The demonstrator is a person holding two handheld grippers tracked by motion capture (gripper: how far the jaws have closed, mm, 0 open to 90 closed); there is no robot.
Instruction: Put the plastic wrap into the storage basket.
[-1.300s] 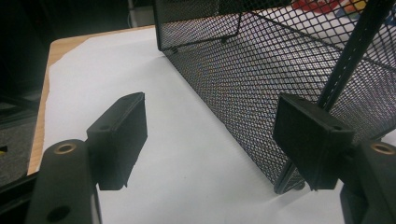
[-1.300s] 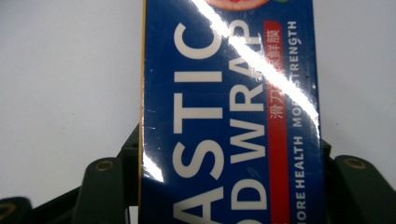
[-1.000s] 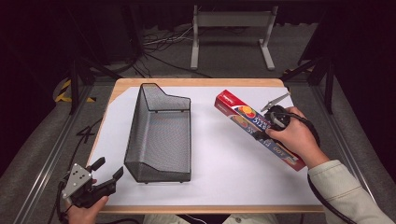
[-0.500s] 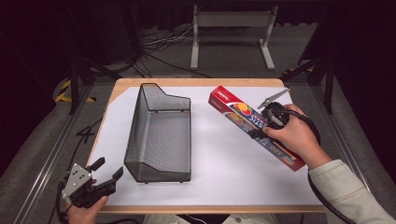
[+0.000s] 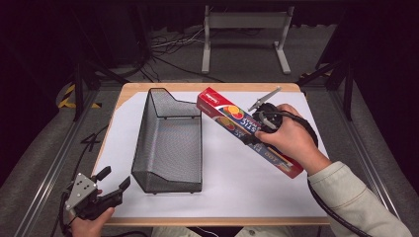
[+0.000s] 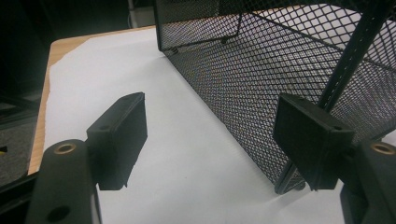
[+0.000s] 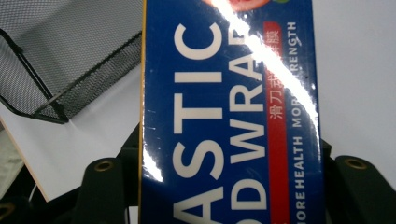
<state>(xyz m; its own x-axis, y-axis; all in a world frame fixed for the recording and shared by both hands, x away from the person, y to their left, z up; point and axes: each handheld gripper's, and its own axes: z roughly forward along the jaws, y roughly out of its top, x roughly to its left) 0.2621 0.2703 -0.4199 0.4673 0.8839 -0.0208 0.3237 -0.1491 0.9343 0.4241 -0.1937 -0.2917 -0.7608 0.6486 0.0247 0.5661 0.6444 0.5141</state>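
Right hand-held gripper [image 5: 257, 129] is clamped on the wrap box [image 5: 232, 123] – lifted off the counter [image 5: 237, 197], not yet in the basket [image 5: 168, 143]. Left hand-held gripper [image 5: 112, 183] sits wide – 1 drop left.

High overview, two close views share basket [image 5: 168, 143]

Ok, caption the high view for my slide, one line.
Right tool clamps a plastic wrap box beside the black mesh basket; left tool rests open at the table's near corner.

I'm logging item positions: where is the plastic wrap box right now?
In the high view the plastic wrap box is right of centre, gripped by the right tongs, its far end beside the mesh basket.
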